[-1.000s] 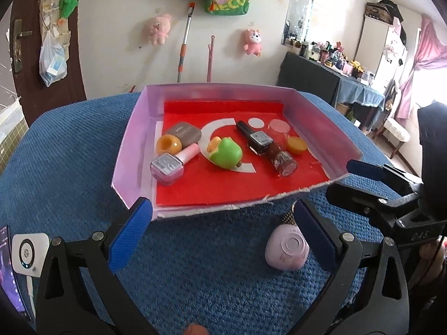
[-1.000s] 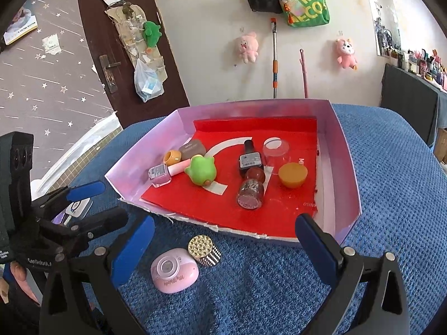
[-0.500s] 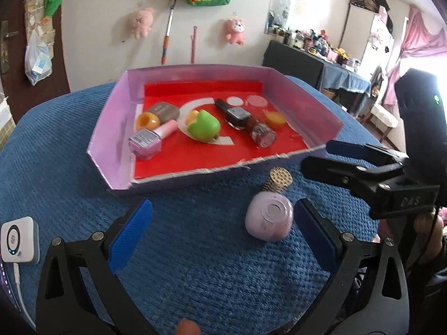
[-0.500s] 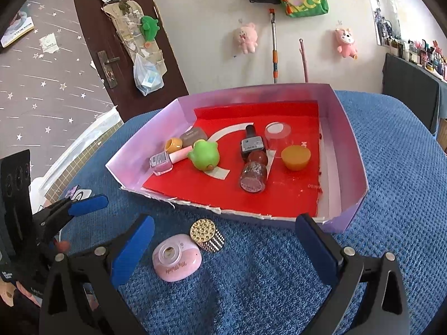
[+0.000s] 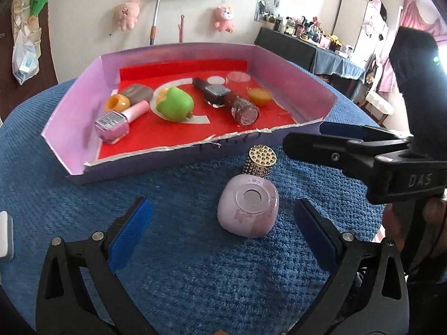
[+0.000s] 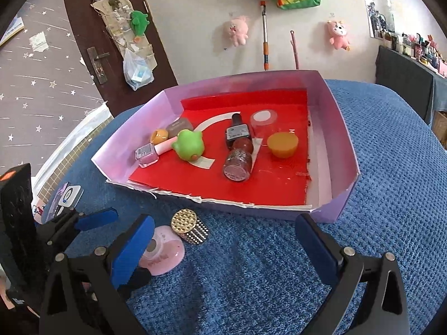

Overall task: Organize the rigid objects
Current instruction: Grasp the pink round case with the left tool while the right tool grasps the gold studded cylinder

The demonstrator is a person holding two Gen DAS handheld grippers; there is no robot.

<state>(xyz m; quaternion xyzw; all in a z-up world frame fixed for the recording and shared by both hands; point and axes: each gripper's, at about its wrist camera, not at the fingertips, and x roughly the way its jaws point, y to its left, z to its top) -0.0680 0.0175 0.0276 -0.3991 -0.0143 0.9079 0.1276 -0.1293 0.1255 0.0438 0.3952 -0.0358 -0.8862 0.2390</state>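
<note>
Two items are left outside the tray (image 5: 293,83): a pink compact (image 5: 248,209) and, touching it at 12 o'clock, a gold studded cap (image 5: 259,162), both on the blue table (image 5: 181,265) just in front of the tray's near wall. The pick-up step is judged to be in hand. The left claw (image 5: 220,231) is held wide open, low, with the compact framed toward its right finger; a short advance and closure are called for. The right claw (image 6: 223,245) is likewise spread open, empty, hovering at 3 o'clock.

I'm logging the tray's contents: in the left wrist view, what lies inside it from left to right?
Pink polish bottle → green toy → dark polish bottle → glitter bottle → orange cup.
</note>
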